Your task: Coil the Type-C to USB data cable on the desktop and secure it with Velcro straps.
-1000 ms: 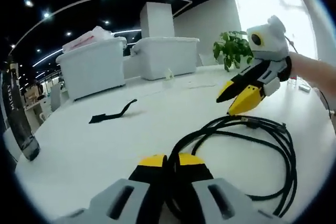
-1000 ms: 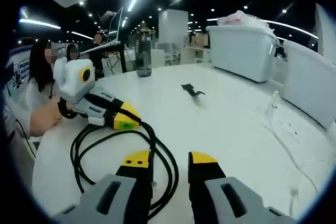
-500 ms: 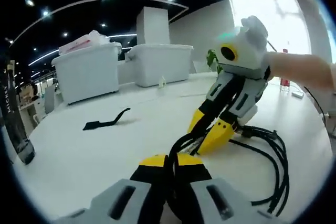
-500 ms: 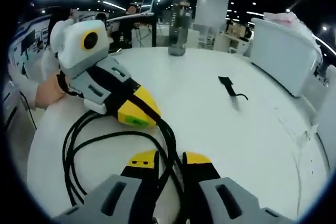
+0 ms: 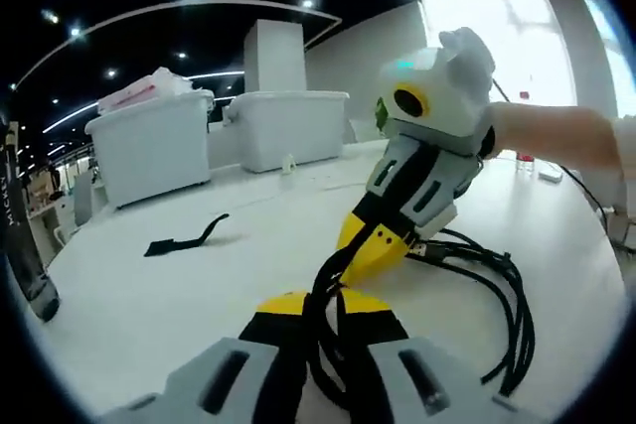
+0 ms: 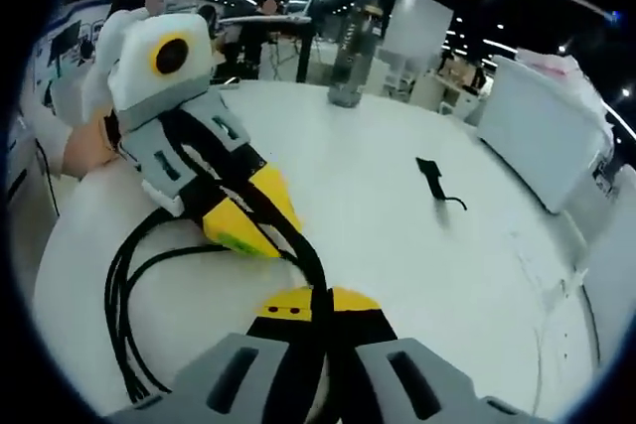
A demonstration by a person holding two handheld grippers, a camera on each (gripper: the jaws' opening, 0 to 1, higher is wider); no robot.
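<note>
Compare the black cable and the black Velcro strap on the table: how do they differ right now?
The cable is long, round and looped in a coil; the Velcro strap is short and flat. The cable is clamped by both the left gripper and the right gripper; the strap lies untouched, farther out on the table. Both are black.

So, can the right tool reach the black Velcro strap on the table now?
Probably not at once: the right tool is shut on the black cable. The table toward the Velcro strap looks bare.
</note>
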